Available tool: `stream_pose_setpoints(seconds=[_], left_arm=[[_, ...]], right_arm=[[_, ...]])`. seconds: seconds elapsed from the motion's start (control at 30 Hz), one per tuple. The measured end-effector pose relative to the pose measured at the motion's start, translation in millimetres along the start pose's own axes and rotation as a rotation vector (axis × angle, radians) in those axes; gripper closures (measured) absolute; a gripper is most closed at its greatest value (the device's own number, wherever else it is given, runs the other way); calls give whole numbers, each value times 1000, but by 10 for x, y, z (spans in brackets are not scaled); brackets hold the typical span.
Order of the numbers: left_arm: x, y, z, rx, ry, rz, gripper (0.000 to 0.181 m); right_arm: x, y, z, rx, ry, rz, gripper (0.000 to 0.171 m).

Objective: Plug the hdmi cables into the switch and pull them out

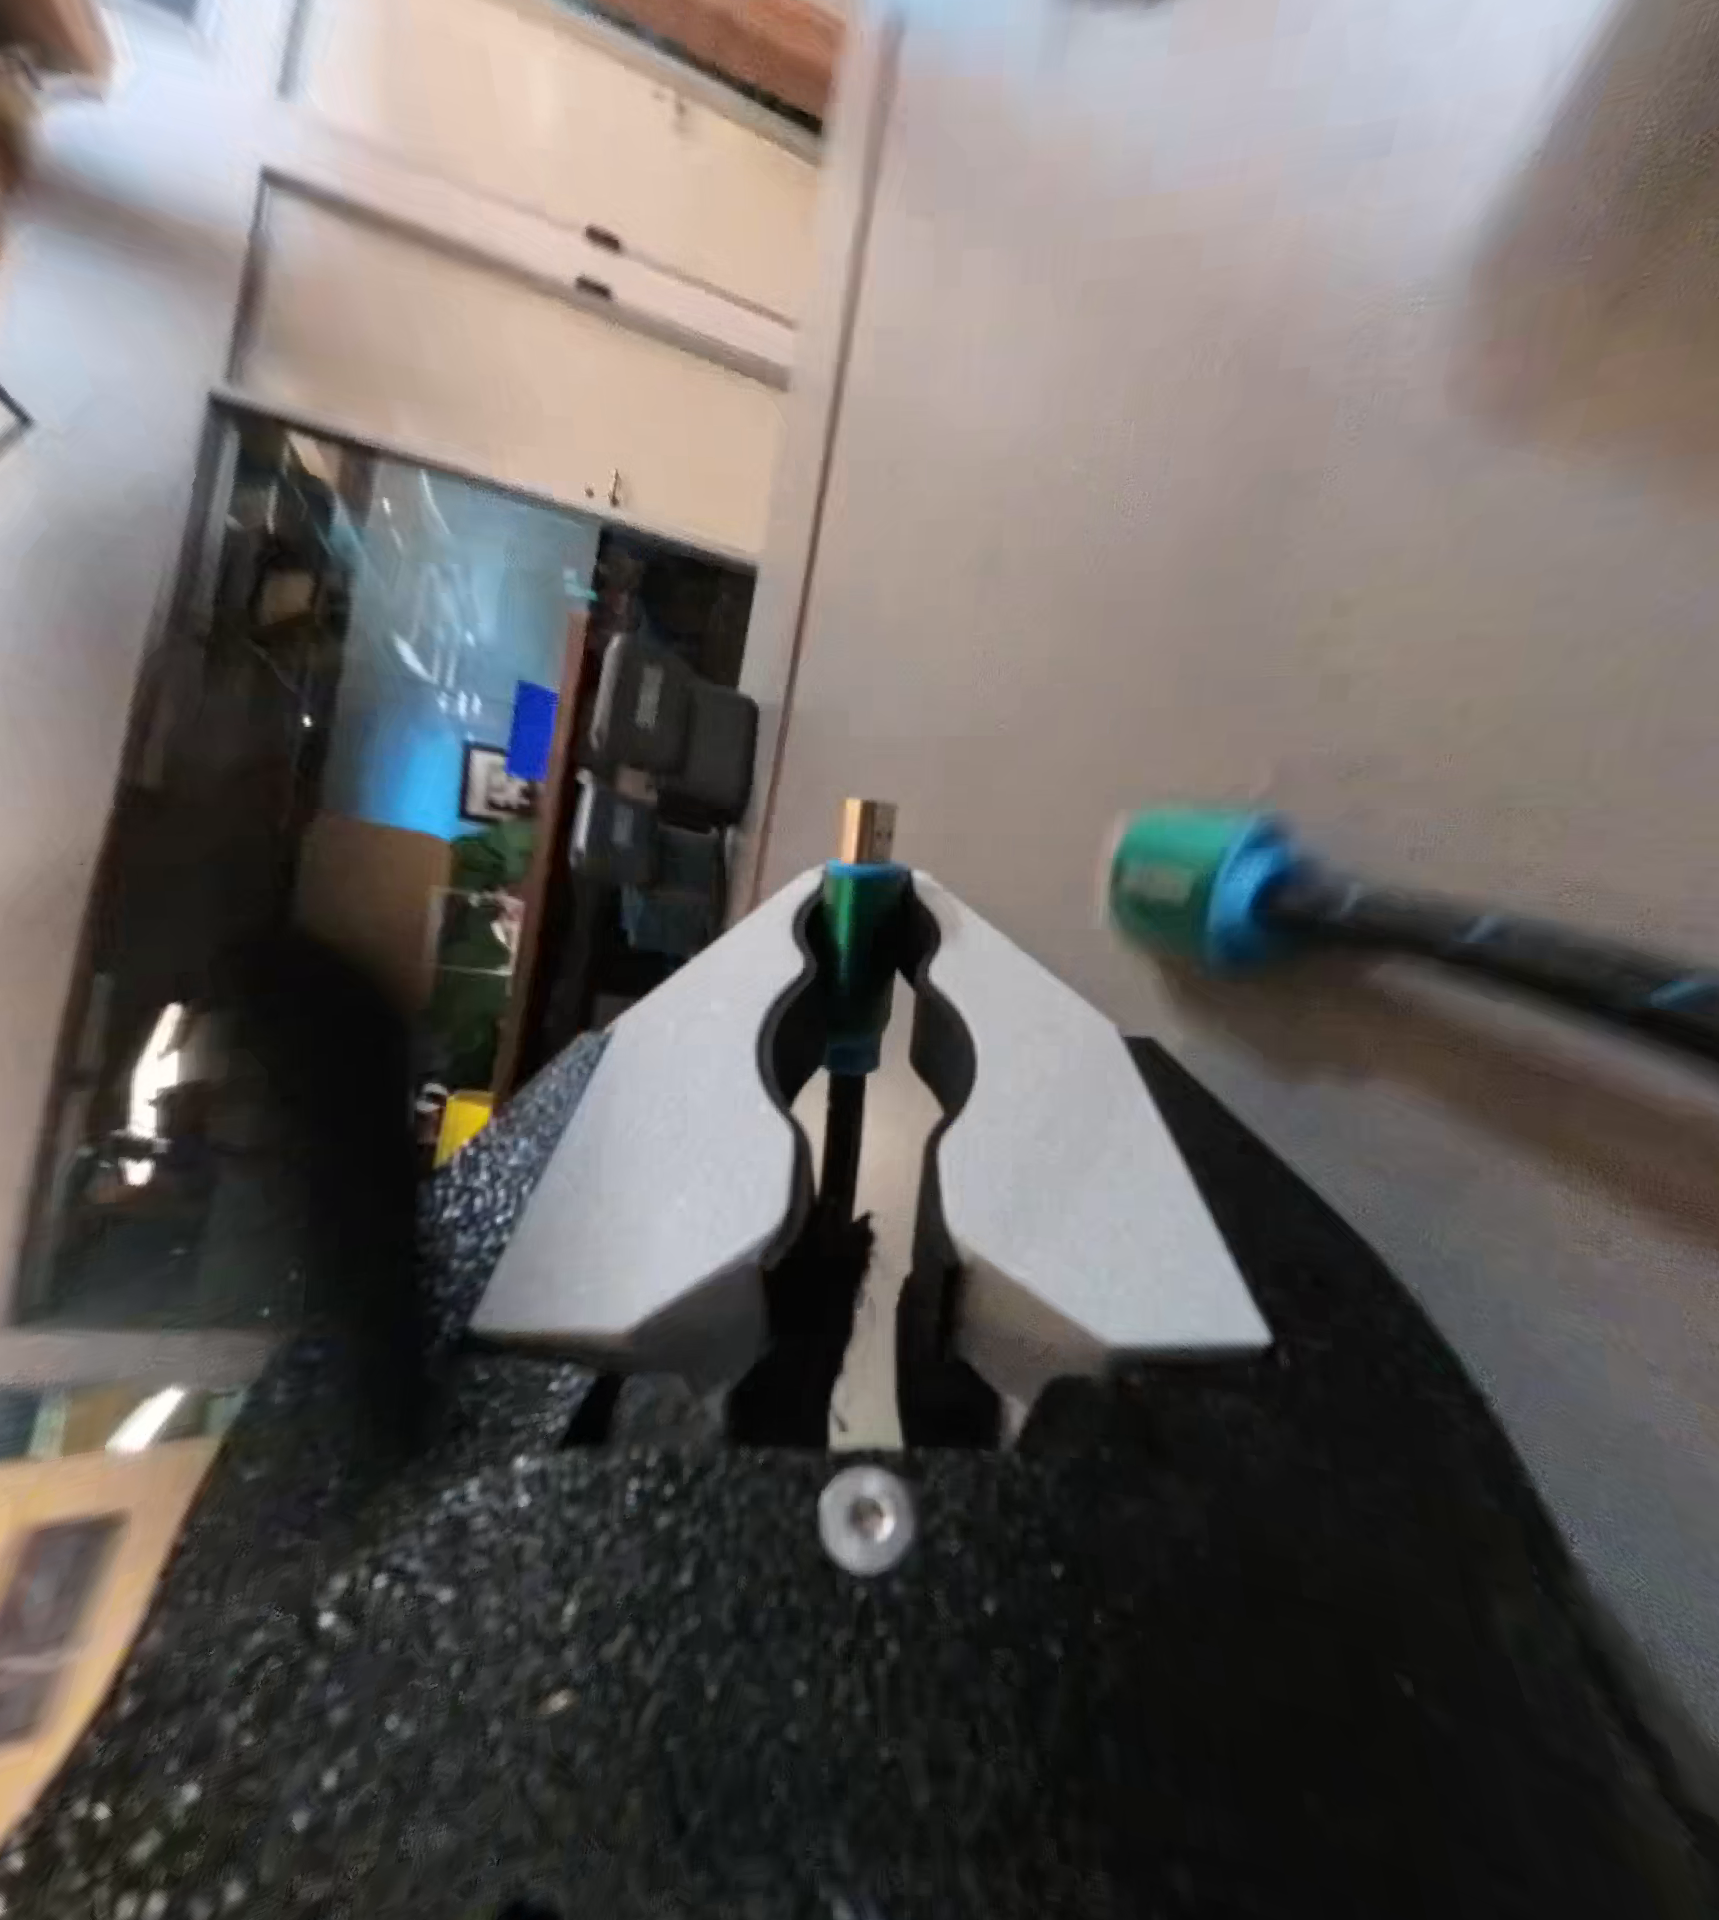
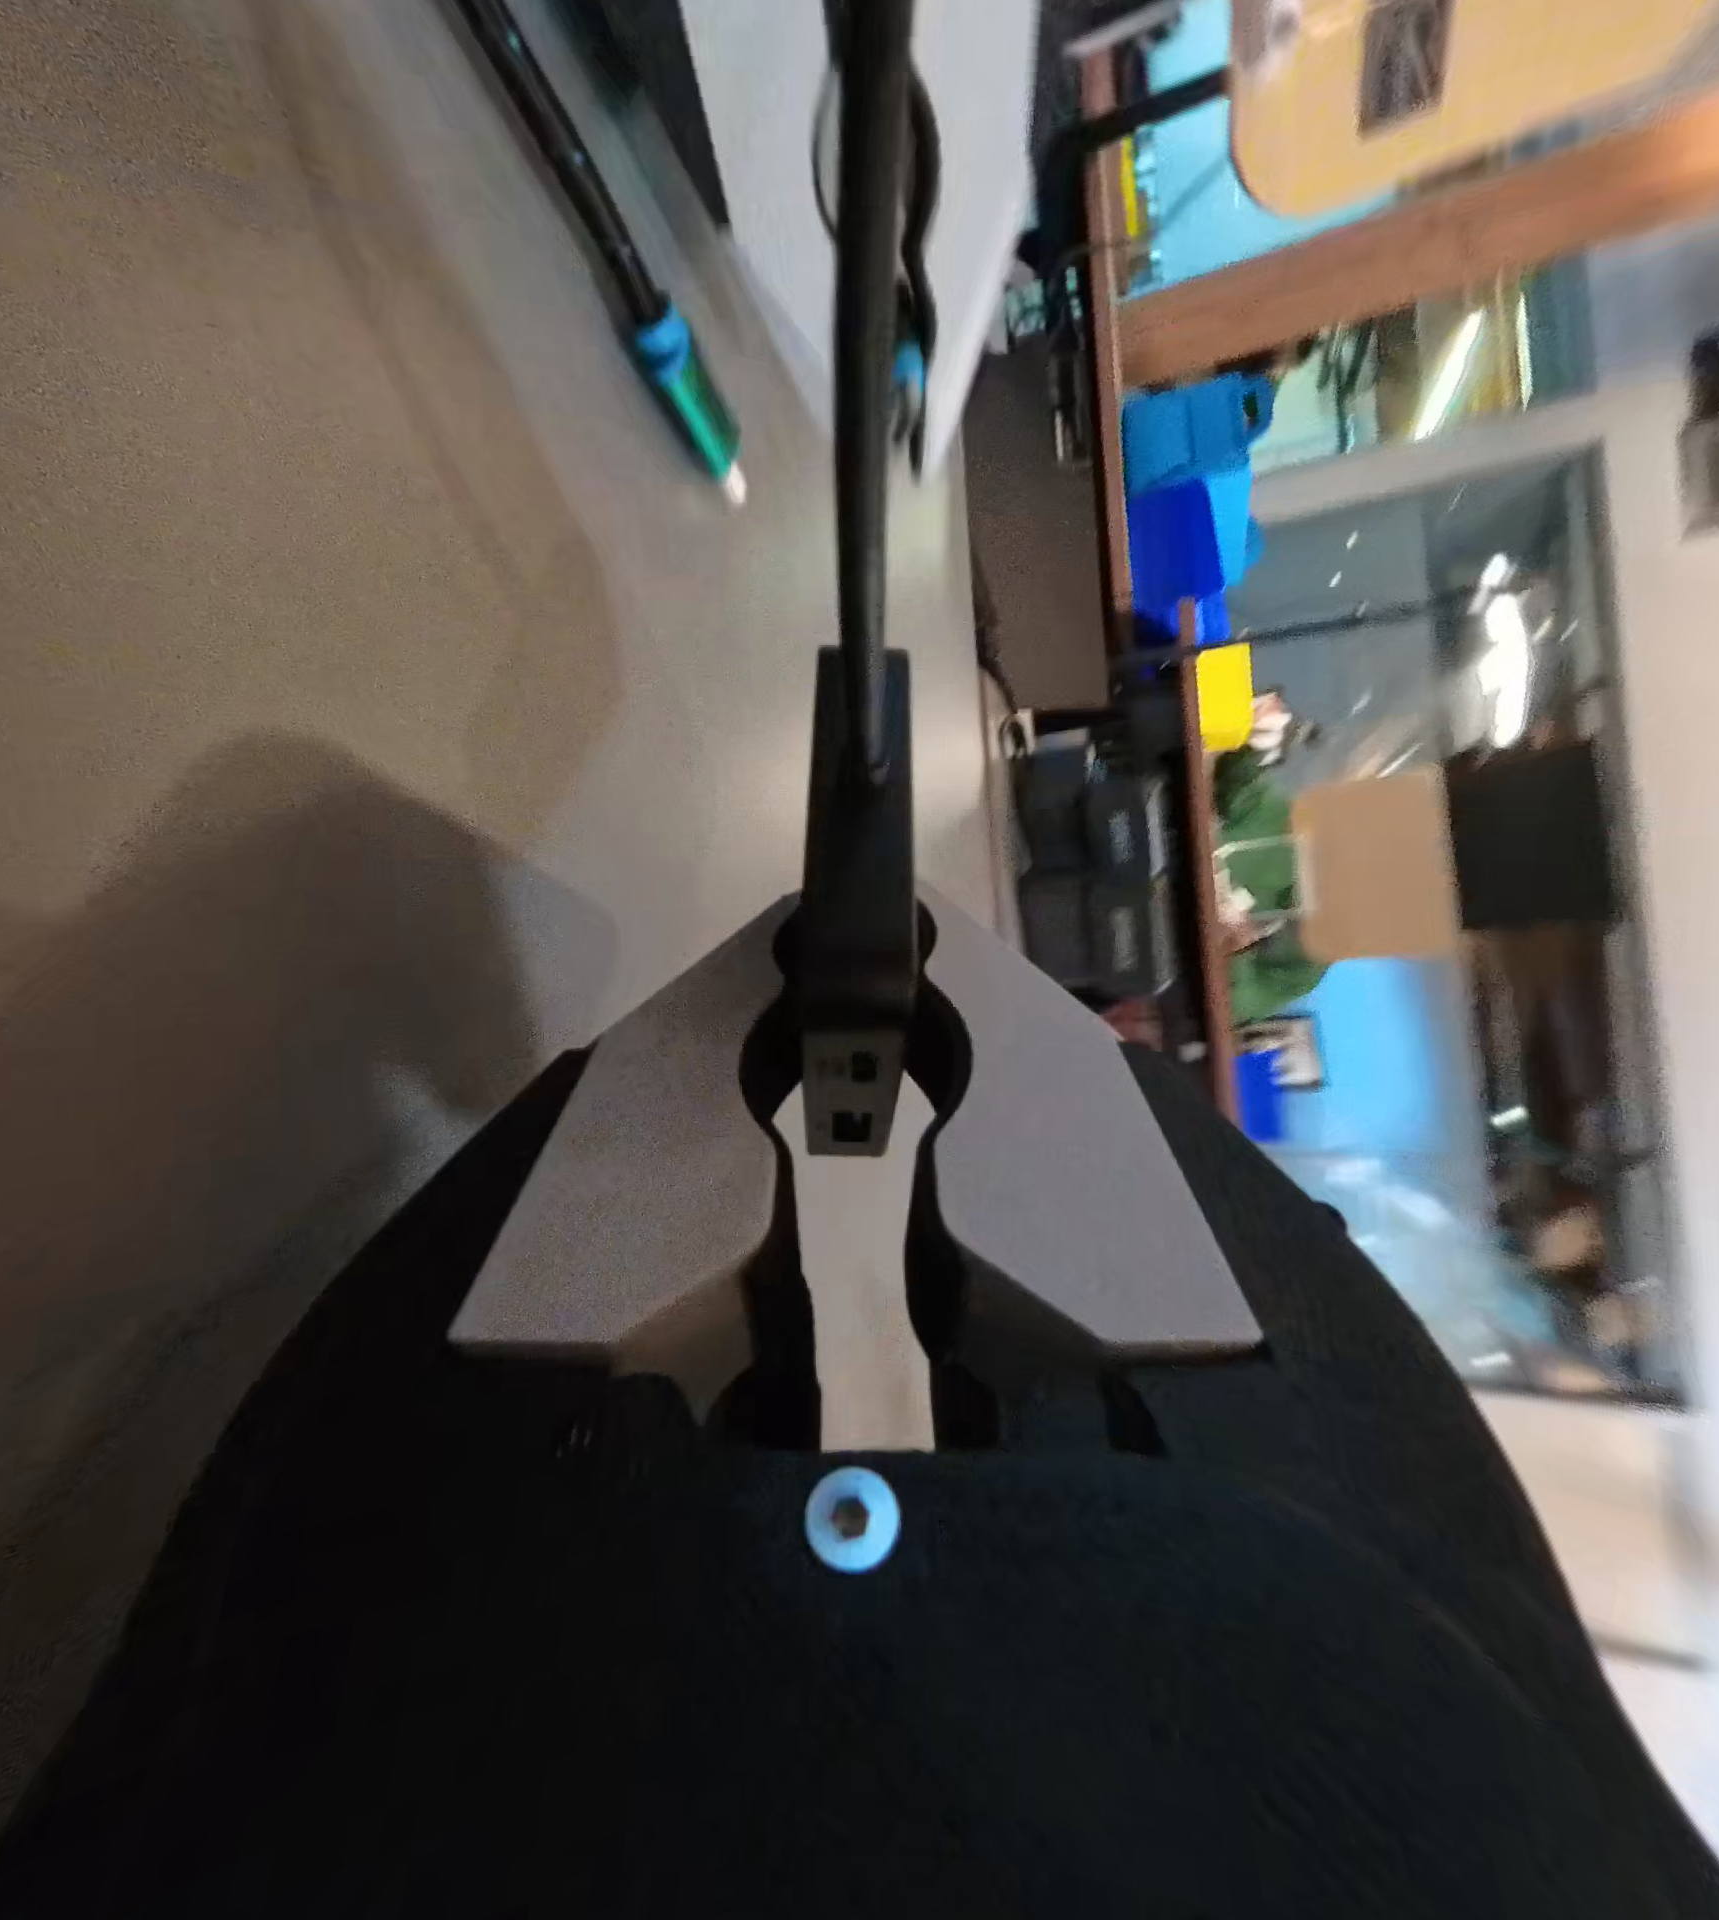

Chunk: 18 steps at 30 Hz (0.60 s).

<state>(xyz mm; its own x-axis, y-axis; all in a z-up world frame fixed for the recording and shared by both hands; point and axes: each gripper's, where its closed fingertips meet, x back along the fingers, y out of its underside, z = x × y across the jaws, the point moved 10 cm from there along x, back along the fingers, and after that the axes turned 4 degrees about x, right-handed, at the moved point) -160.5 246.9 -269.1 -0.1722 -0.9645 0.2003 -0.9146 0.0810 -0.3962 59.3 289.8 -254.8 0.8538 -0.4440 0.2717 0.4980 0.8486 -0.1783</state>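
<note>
My left gripper [image 1: 860,899] is shut on a green and blue HDMI plug [image 1: 853,961]; its gold metal tip [image 1: 867,828] sticks out past the fingertips and its black cable runs back between the fingers. A second green and blue HDMI plug [image 1: 1182,888] on a black braided cable lies to the right on the grey table, blurred. My right gripper [image 2: 855,935] is shut on the black HDMI switch [image 2: 853,997], with two ports on its near end face and a black cable [image 2: 870,416] leaving its far end. A loose green and blue plug [image 2: 694,400] lies on the table beyond.
The grey table [image 1: 1250,520] fills the right of the left wrist view, tilted. A glass door [image 1: 439,727] and shelves stand behind. In the right wrist view, blue bins [image 2: 1187,488], a yellow box [image 2: 1224,694] and shelving stand past the table edge. A person [image 2: 1535,862] stands far off.
</note>
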Motion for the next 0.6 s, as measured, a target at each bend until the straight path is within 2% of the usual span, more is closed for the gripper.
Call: stream_pose_setpoints(seconds=[0.03,0.07,0.2,0.37,0.47,0.6], left_arm=[[37,22,-32,66,10,7,173],[39,6,-12,42,5,7,172],[-7,-91,116,-149,-9,26,172],[-28,-64,107,-148,-13,14,171],[-36,-47,111,-161,-13,8,170],[-43,-43,114,-152,4,8,170]], right_arm=[[83,100,-1,-83,1,3,159],[131,163,-8,-105,20,-11,160],[66,160,-24,-20,132,-72,160],[138,175,122,-14,261,-108,160],[384,207,437,13,389,-175,160],[871,339,953,138,454,-363,160]])
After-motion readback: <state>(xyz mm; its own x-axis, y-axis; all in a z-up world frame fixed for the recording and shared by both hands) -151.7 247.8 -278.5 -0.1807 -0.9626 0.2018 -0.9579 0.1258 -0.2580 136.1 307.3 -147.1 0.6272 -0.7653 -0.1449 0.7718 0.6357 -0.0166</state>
